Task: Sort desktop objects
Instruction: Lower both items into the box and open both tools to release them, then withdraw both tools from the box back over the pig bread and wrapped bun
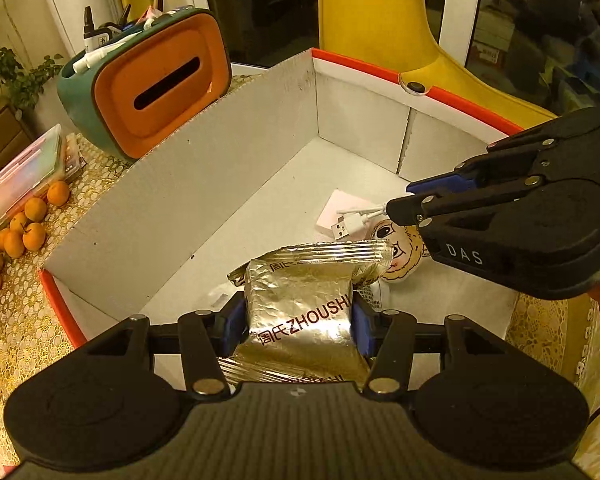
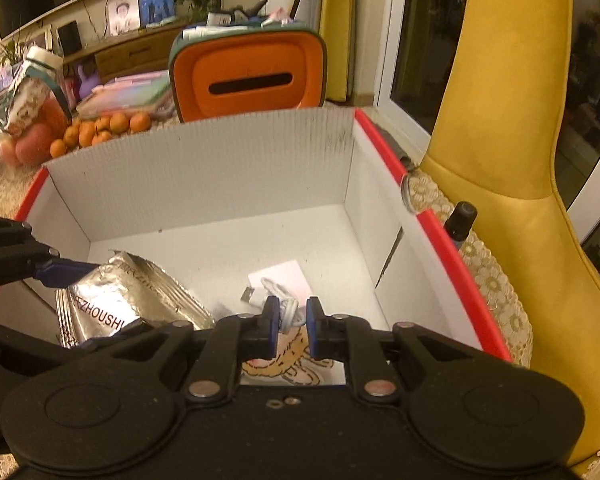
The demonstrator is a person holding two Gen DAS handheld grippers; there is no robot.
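Observation:
My left gripper (image 1: 298, 322) is shut on a silver foil packet (image 1: 300, 280) printed ZHOUSHI and holds it low inside a white cardboard box with a red rim (image 1: 180, 184). The right wrist view shows that packet (image 2: 140, 300) at the box's left side, with the left gripper (image 2: 92, 300) around it. My right gripper (image 2: 294, 314) is shut on a white USB cable (image 2: 288, 306) over the box floor. From the left wrist view the right gripper (image 1: 400, 200) comes in from the right, and the cable's plug (image 1: 342, 228) sticks out past its tips.
A pink card (image 2: 284, 276) and a cartoon-face item (image 1: 396, 248) lie on the box floor. Behind the box stands an orange and teal holder (image 1: 160, 84) with pens. Several small oranges (image 1: 24, 232) and a plastic case (image 1: 24, 176) lie to the left. A yellow chair (image 2: 500, 160) and a dark bottle (image 2: 460, 220) are on the right.

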